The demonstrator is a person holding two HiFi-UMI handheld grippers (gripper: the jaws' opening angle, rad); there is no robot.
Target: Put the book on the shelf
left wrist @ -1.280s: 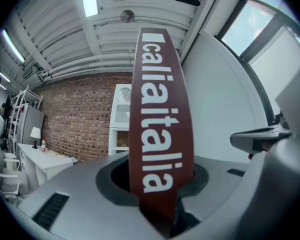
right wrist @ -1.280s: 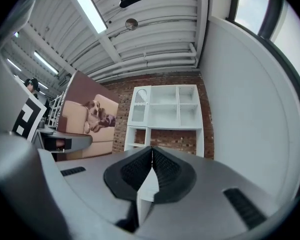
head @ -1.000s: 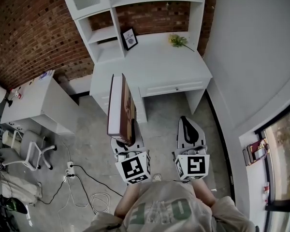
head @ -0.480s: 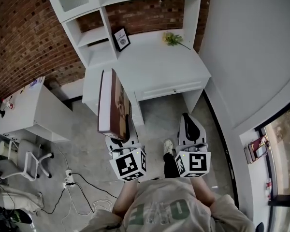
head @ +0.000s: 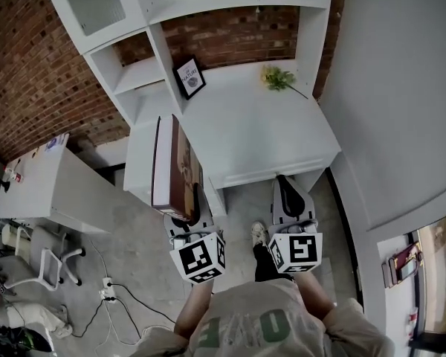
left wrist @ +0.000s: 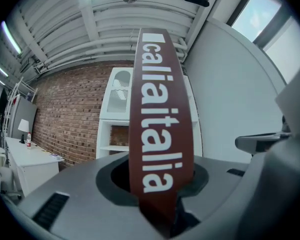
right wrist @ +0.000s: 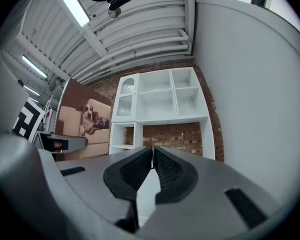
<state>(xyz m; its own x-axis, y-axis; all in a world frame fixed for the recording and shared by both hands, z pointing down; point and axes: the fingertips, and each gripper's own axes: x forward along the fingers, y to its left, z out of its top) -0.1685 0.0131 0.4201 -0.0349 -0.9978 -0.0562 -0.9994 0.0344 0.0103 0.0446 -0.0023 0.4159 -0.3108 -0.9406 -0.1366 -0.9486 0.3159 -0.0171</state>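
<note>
Head view: left gripper [head: 184,213] clamps book [head: 172,166] upright at the left edge of the white desk [head: 260,136], nearer the shelf unit [head: 137,76] than before; right gripper [head: 285,186] alongside. Left gripper view: jaws pinch the dark red spine. Right gripper view: jaws together, empty.

book [left wrist: 160,134], "caliaitalia" down its spine
</note>
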